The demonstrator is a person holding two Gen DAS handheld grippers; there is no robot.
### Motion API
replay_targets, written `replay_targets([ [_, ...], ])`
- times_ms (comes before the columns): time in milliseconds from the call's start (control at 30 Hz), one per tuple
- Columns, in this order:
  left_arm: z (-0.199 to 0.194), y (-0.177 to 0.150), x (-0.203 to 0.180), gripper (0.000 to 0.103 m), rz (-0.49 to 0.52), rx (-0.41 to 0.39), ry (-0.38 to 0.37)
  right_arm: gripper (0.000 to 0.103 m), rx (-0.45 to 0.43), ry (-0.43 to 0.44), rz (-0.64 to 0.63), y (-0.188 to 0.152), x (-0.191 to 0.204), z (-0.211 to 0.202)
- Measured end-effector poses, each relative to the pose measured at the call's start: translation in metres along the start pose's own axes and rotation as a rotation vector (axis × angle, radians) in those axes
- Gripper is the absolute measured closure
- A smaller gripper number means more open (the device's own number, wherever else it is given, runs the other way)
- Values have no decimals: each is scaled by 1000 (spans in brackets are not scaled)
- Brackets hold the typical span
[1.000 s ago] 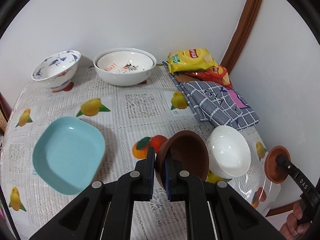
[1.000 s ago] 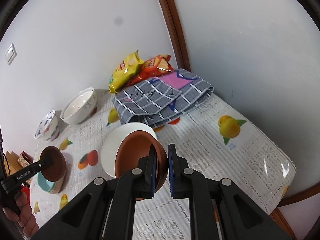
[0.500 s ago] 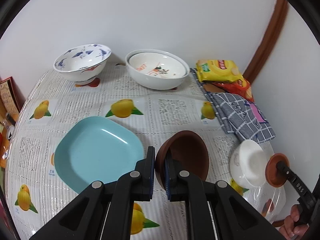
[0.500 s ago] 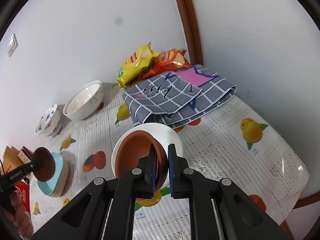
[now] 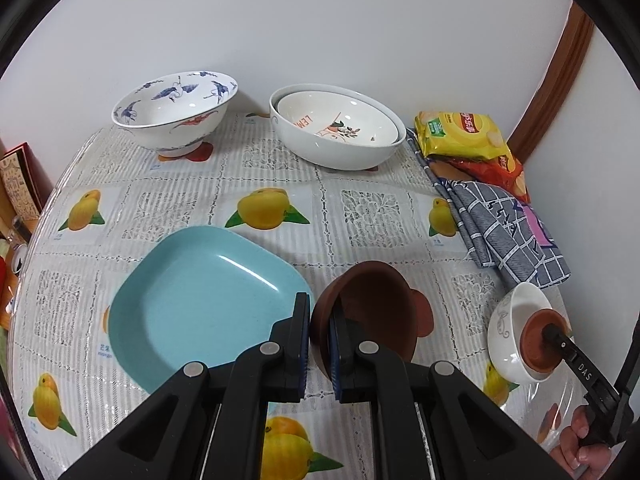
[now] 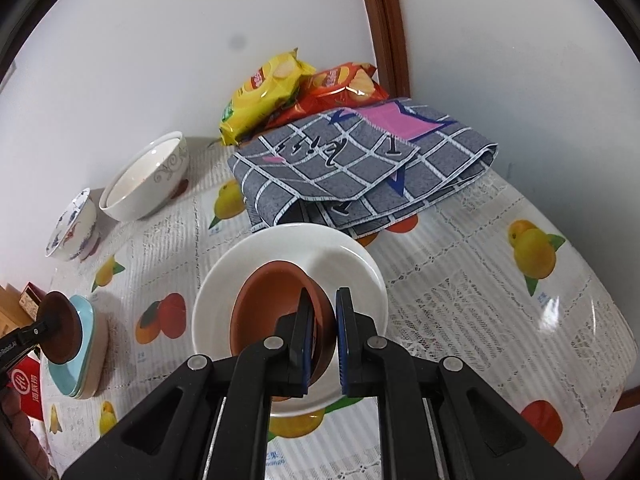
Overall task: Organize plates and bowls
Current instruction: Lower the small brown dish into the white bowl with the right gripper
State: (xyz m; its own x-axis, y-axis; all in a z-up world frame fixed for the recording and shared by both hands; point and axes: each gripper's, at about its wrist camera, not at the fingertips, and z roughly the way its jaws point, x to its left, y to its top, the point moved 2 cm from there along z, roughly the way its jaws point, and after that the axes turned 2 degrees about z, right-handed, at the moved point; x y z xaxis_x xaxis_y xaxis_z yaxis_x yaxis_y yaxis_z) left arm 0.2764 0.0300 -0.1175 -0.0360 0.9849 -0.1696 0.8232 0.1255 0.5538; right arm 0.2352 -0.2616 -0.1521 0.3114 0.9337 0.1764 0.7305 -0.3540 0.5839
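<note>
The left gripper (image 5: 319,332) was clamped on the rim of a dark brown bowl (image 5: 370,312), beside the blue plate (image 5: 192,304) on the desk (image 5: 280,160). The right gripper (image 6: 322,330) pinched an orange-brown bowl (image 6: 272,308) inside the white bowl (image 6: 344,264).

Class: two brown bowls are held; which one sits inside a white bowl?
The right gripper's brown bowl: it sits inside the white bowl. The left gripper's is beside the blue plate.

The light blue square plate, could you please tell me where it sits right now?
In the left wrist view the light blue square plate lies on the fruit-print tablecloth, just left of the brown bowl clamped by the left gripper.
</note>
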Motion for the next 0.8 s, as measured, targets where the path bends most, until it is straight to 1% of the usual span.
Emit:
replay_targets([
  [367,17,2,-12,94,24,21,-17,92,36,-26,-30,1,2,23],
  [467,20,3,-14,94,25,25,-20,92,36,-52,-63,2,8,27],
  [700,24,5,-13,94,19,29,-26,93,46,-79,-108,2,17,35],
  [800,26,5,-10,94,12,30,-22,93,52,-116,-126,2,18,38],
])
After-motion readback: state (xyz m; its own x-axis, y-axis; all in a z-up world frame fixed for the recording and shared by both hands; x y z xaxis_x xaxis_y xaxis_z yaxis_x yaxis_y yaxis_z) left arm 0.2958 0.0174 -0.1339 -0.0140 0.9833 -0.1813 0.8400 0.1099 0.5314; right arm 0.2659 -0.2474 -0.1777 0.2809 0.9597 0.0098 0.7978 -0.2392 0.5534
